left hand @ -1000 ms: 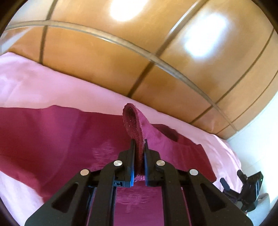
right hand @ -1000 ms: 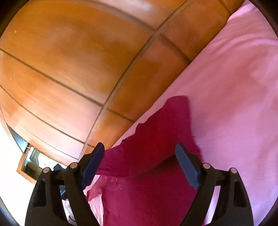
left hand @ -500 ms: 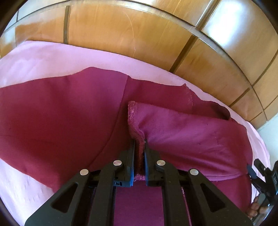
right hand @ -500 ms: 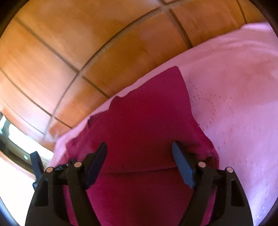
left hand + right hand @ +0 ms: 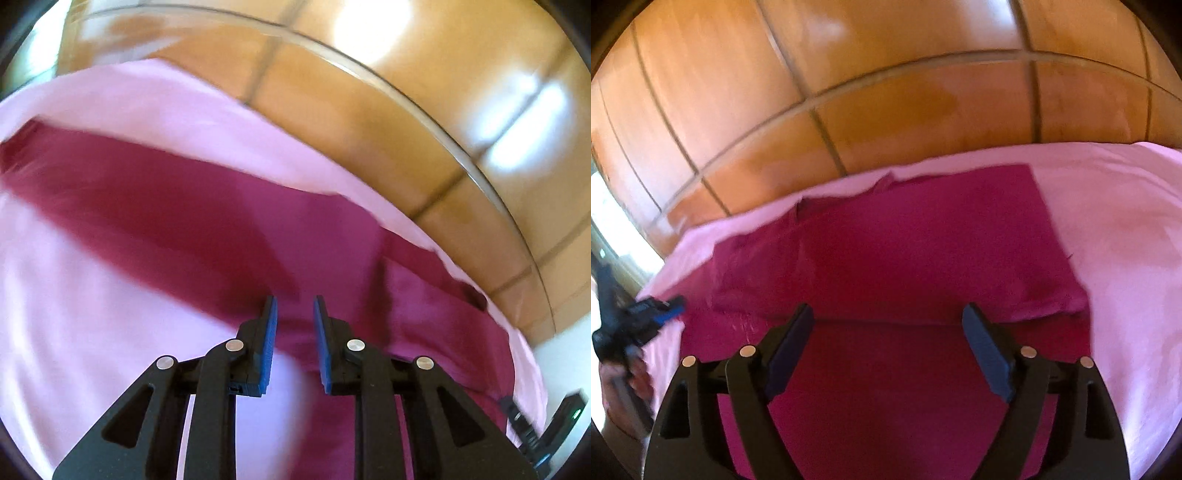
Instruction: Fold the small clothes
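As my left gripper (image 5: 294, 317) opens empty and my right gripper (image 5: 888, 334) widens, the folded magenta fabric garment (image 5: 923, 240) may spring open if snagged.

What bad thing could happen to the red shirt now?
1. The left gripper is opening with no cloth between its pads, so the folded flap of the red garment might slip open again.
2. The garment's far edge lies close to the edge of the pink sheet, so a push could perhaps slide it off.
3. The right gripper hangs open over the fold and could rumple it.
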Available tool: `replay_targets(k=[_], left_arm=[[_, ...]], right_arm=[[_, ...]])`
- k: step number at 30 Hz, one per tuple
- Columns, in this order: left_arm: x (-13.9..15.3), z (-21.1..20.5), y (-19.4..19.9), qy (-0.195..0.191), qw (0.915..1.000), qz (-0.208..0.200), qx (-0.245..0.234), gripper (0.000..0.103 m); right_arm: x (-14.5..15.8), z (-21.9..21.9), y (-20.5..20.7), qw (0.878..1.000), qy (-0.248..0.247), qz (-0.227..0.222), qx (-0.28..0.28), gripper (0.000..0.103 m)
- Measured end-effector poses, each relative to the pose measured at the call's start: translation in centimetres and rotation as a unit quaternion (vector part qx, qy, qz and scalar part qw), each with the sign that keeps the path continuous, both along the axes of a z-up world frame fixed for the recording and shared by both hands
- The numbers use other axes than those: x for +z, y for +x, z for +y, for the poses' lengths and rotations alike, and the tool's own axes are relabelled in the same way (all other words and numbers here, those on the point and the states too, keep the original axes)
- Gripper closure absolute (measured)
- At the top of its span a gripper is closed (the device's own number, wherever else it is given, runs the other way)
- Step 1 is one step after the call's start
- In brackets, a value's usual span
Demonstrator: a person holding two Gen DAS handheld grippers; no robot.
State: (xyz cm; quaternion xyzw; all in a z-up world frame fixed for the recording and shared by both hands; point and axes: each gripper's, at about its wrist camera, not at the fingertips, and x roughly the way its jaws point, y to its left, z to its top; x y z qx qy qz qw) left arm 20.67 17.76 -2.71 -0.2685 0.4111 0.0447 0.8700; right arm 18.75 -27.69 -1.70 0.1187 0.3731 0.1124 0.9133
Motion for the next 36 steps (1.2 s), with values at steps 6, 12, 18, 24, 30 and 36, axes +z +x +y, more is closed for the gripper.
replay_targets(k=[6,12,18,24,30,36], left_arm=[[-0.7,10.4,-3.7,-0.069,0.9905,0.011,0.118,0.072],[-1.4,18.2,-6.8,-0.151,0.9608,-0.027,0.230,0.053],[-1.5,23.7,-6.1,-0.164,0.9409,-0.030,0.295,0.053],[-1.3,26.0,-3.4,-0.124,0.9454,-0.005,0.301,0.079],[0.6,24.3,-3.0,-0.088,0.9643,-0.022,0.249,0.092],[5.1,13.8,-1.1,-0.002,0.9925,-0.075,0.097,0.095]], right_arm=[[-1.6,1.6,-0.3,0.999,-0.040,0.003,0.002,0.012],[-1.8,2.0,-0.3,0.999,-0.051,0.004,0.006,0.010],[-1.8,2.5,-0.1,0.998,-0.058,0.004,0.004,0.008],[-2.0,3.2,0.1,0.997,-0.078,0.006,0.005,0.005],[-2.1,3.3,0.2,0.997,-0.083,0.008,0.006,0.004],[-2.1,3.4,0.1,0.997,-0.083,0.008,0.004,0.004]])
